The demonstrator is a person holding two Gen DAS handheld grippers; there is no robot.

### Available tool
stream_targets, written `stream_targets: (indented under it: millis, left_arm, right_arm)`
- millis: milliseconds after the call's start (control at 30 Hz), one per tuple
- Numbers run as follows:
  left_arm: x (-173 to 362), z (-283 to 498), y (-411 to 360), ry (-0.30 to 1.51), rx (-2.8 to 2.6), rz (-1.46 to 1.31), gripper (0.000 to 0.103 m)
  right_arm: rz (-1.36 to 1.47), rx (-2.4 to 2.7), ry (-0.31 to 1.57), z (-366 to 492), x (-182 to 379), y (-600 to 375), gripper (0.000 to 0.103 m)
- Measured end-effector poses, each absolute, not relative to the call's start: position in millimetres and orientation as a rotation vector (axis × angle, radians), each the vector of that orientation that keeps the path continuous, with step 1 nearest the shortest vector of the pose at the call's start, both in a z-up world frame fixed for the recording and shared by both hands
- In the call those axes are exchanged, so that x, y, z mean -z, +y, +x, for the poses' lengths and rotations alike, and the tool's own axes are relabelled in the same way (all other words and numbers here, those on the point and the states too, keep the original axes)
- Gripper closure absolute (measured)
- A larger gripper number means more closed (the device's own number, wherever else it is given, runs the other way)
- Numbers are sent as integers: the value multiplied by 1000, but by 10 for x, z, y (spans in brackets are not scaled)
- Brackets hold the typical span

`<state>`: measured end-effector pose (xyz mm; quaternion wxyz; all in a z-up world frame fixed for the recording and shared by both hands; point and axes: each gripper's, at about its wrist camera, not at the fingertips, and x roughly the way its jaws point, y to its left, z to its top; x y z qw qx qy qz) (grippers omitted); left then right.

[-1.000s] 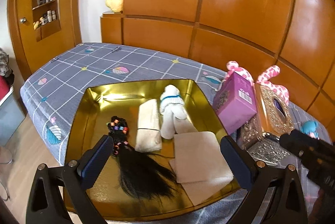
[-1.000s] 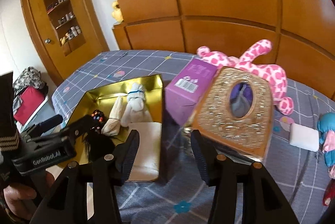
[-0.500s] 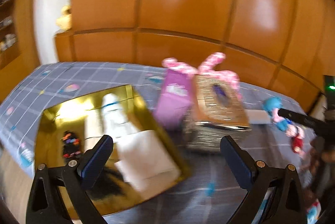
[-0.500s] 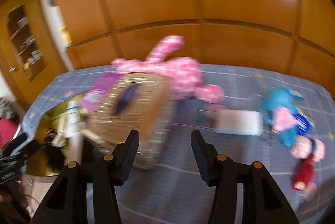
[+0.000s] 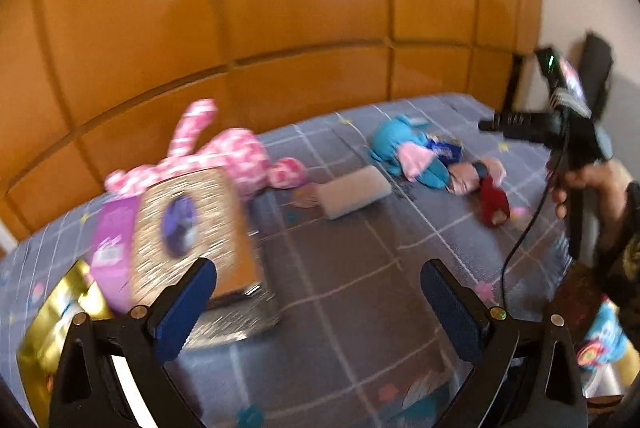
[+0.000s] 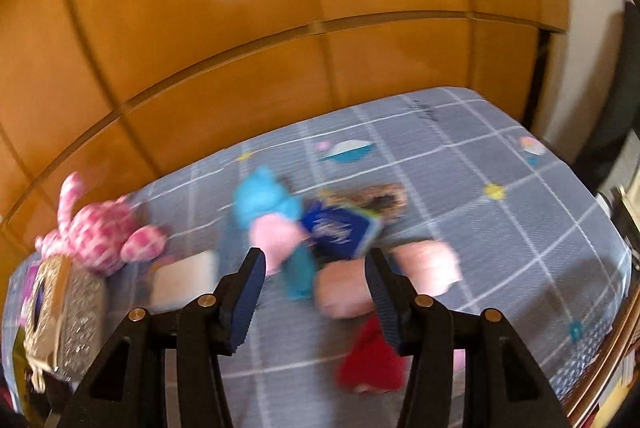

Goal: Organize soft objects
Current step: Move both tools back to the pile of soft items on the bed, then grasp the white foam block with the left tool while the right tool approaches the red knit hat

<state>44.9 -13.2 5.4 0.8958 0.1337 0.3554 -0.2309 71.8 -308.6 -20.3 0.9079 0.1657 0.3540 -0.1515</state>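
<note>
Swinging away from the gold tray (image 5: 60,312), both cameras now face the far end of the bed (image 5: 360,268); a second ago the left view looked straight down into the tray at the socks and cloths laid in it, and now only its corner shows at the lower left edge. Both views are smeared by the motion. I take this to mean one item is settled and the next pick is being chosen — the loose pile of soft things that has not been gathered yet.

That pile lies well apart from the tray: a blue plush toy (image 6: 260,200) with a pink piece against it, a dark blue packet (image 6: 340,228) touching it, pink rolled socks (image 6: 384,276) and a red piece (image 6: 372,364) nearest the camera. A white folded cloth (image 5: 352,190) lies between the pile and the pink spotted plush (image 5: 224,156), which rests behind the glittery tissue box (image 5: 188,228).

The right claw (image 6: 314,292) is spread wide and empty, hanging over the pink socks without touching them — too blurred to say how close. The left claw (image 5: 318,296) is equally released, holding nothing, over bare bedspread.
</note>
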Motion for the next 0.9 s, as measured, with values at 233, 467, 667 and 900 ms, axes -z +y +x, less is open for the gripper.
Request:
stream_targets:
  millis: [233,467,667,900]
  left_arm:
    - [388,1032,-837,870,526,389,0]
    - [773,1527,-1283,938,482,458,0]
    - [972,1851,-1453,954,460,516,0]
    - [1142,2102,-1613,959,480,569,0]
  right_arm:
    - [546,318,674,576,321,-3534,46]
    - [650,264,621,526,339,-3613,45]
    - [713,226,608,514,377,-3682,43]
    - [758,189,600,516,413,-3732,43]
